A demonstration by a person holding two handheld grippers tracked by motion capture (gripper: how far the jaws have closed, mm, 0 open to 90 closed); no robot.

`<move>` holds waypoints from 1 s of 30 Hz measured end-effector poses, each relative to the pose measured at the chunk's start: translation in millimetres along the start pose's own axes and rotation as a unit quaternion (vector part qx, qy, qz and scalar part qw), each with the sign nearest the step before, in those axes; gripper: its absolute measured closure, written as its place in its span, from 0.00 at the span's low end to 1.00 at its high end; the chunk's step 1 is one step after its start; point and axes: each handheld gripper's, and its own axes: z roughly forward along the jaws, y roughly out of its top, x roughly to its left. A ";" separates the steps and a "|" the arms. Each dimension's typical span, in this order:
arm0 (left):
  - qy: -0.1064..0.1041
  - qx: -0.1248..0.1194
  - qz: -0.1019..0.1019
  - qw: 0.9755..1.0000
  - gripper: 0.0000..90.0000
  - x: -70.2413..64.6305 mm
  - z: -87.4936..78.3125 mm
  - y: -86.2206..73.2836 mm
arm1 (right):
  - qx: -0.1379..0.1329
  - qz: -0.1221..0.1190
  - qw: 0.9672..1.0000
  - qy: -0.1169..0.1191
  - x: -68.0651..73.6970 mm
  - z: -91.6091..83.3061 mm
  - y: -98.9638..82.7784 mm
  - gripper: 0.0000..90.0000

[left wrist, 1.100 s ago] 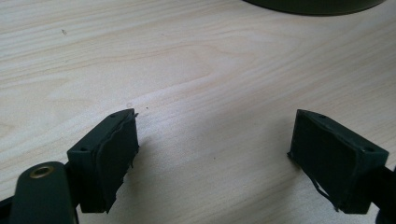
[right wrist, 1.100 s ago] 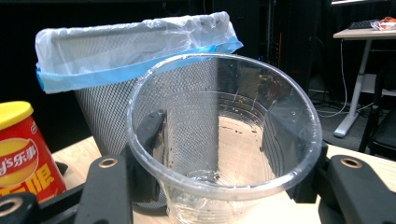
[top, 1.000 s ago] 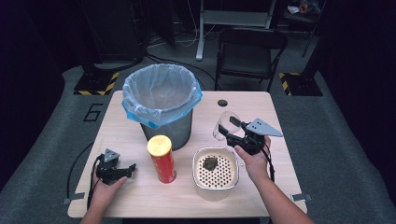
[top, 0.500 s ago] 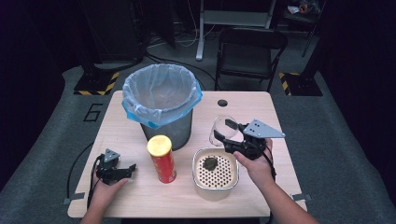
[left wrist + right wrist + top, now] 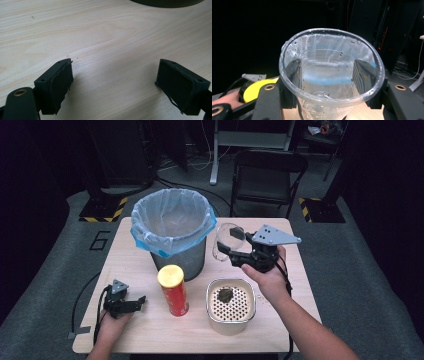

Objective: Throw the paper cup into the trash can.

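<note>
Wooden table (image 5: 150, 270): grey bin (image 5: 173, 236) lined with a pale blue bag at far left-centre, red crisp tube (image 5: 173, 290) with yellow lid just near of it, and a white perforated basket (image 5: 231, 306) holding a dark lump (image 5: 225, 294) to the tube's right. Right gripper (image 5: 223, 252), raised beside the bin's right rim, has its jaws clamped on a clear plastic cup (image 5: 227, 240) (inner wall flecked with dark specks, mouth turned toward the gripper's camera (image 5: 329, 77)). Left gripper (image 5: 142, 299) rests on the near left of the table, pointing right toward the tube, jaws spread wide over bare wood (image 5: 112, 80) with nothing between them.
</note>
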 end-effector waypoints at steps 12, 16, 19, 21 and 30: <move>0.000 0.000 0.000 1.000 0.15 0.0 0.0 0.0 | -0.008 0.012 1.000 -0.005 -16.0 24.4 40.6 0.45; 0.000 0.000 0.000 1.000 0.15 0.1 0.0 0.0 | -0.003 0.009 1.000 -0.013 -24.2 35.9 53.3 0.45; 0.000 0.000 0.000 1.000 0.15 0.0 0.0 0.0 | -0.001 0.009 1.000 -0.014 -26.7 41.2 56.6 0.45; 0.000 0.000 0.000 1.000 0.15 0.0 0.0 0.0 | 0.000 0.007 1.000 -0.014 -28.9 46.3 58.8 0.45; -0.001 0.000 0.000 1.000 0.15 0.2 0.2 0.1 | 0.002 -0.003 1.000 -0.009 -31.7 72.3 66.3 0.44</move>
